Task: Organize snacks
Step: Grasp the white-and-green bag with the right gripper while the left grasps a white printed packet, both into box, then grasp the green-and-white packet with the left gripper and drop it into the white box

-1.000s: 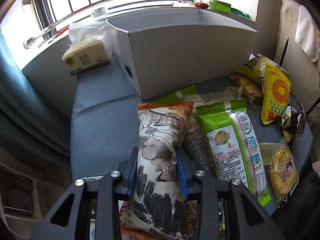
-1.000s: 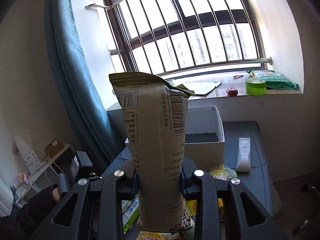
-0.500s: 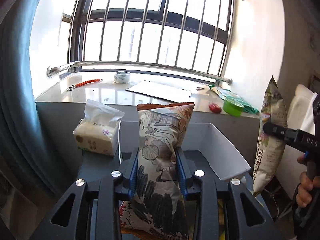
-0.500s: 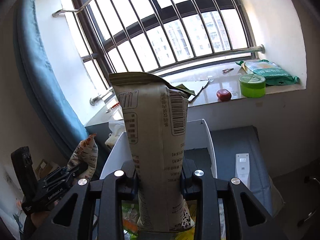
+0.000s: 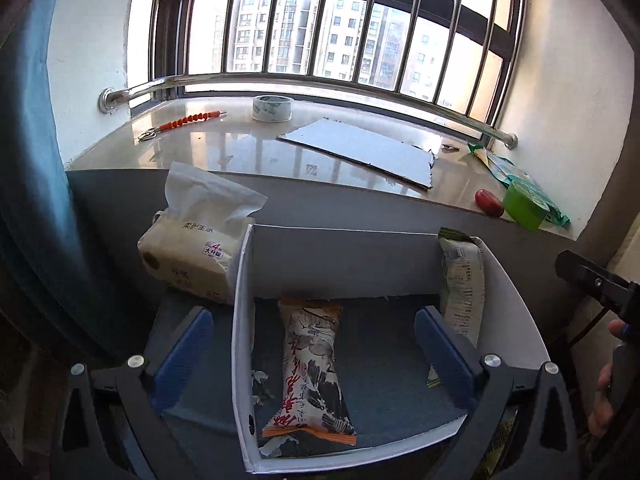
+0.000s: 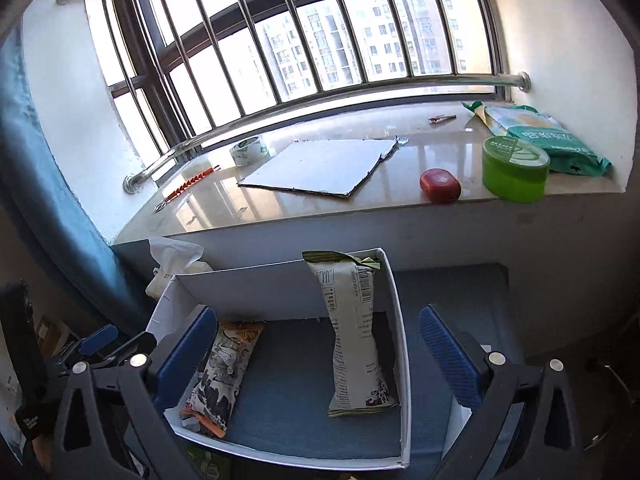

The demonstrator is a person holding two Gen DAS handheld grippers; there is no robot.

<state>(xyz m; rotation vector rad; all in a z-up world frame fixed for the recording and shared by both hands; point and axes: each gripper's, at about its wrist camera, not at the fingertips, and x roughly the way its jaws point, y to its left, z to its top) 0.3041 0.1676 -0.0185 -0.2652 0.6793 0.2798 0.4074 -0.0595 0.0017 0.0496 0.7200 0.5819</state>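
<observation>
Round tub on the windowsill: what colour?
Bright green tub; clearest in the right wrist view.

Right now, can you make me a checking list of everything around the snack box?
Surface: blue-grey cloth table.
Job's things: white cardboard box holds orange-edged ink-print snack bag, lying flat, and white barcode snack bag, leaning on the back right corner.
Clutter: cream tissue pack left of the box.
Grippers: left gripper and right gripper, jaws just opened wide, nothing between the pads.
Cables: nothing seen.
Surroundings: windowsill with clear tape roll, grey cardboard sheet, green round tub.
</observation>
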